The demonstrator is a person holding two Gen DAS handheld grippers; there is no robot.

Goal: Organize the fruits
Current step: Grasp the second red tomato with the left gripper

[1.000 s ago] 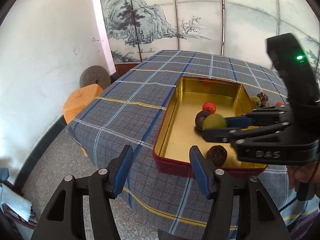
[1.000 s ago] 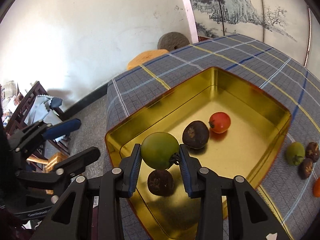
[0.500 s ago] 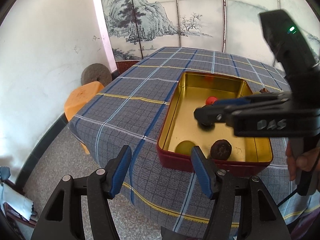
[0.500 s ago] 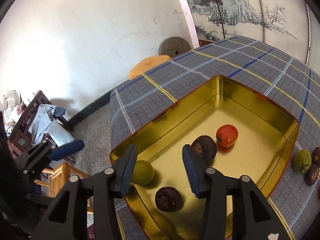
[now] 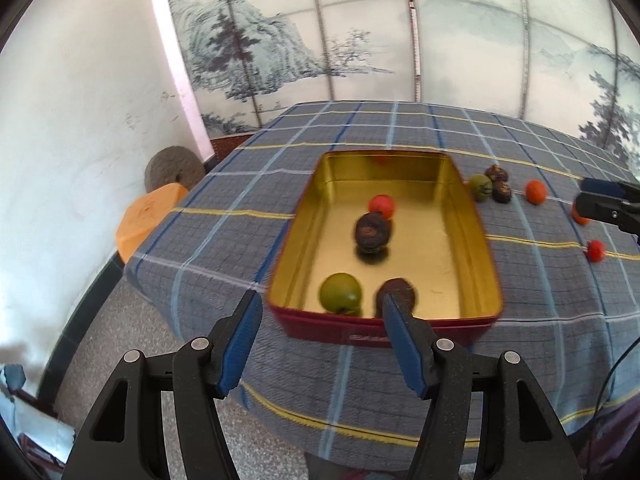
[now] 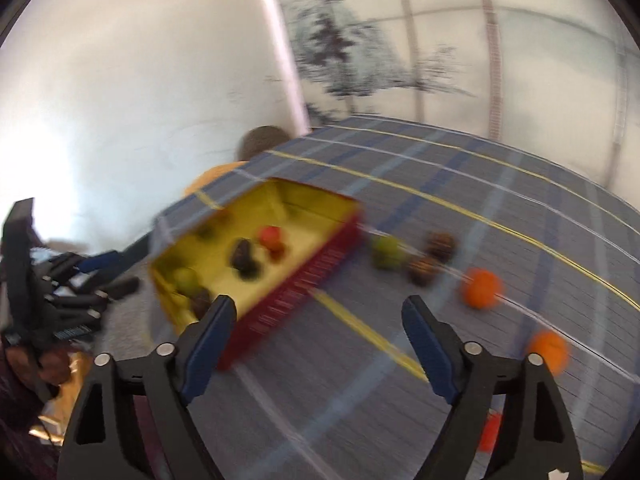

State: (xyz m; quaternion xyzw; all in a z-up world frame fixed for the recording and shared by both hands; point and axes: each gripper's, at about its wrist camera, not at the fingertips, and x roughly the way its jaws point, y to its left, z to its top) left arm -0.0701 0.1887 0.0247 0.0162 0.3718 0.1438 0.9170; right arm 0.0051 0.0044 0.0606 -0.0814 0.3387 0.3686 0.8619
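Plaid-clothed table (image 5: 248, 184), seen from two wrist cameras. Near its left edge, a rectangular gold-lined tin (image 5: 476, 248) with red outer walls, long axis running away from the left camera. Inside the tin: a green fruit (image 5: 340, 293) and a dark brown fruit (image 5: 400, 292) side by side at the near wall, a second dark fruit (image 5: 372, 232) in the middle, a small red fruit (image 5: 382, 206) just behind it.

Loose fruit on the cloth, to the right of the tin: a green one (image 6: 387, 252) nearest the tin's wall, two dark ones (image 6: 430, 258) just beside it, then an orange fruit (image 6: 480, 289) further right, another orange fruit (image 6: 549, 354) nearer the right camera, and something small and red (image 6: 490, 432) half hidden behind the right finger.

Left gripper (image 5: 322, 338): jaws spread apart, nothing between them, hovering off the near end of the tin. Right gripper (image 6: 316, 344): jaws wide apart, empty, over bare cloth between tin and loose fruit; view blurred by motion.

Key relation: remaining fruit ahead and to the right of the right jaws, tin ahead and to the left. Right gripper clearly nearer the loose fruit; likely next pick one of the orange pair or the green-and-dark cluster, then a carry leftward into the tin. Round fruit, no long axis to align with; rolling a risk on closing.
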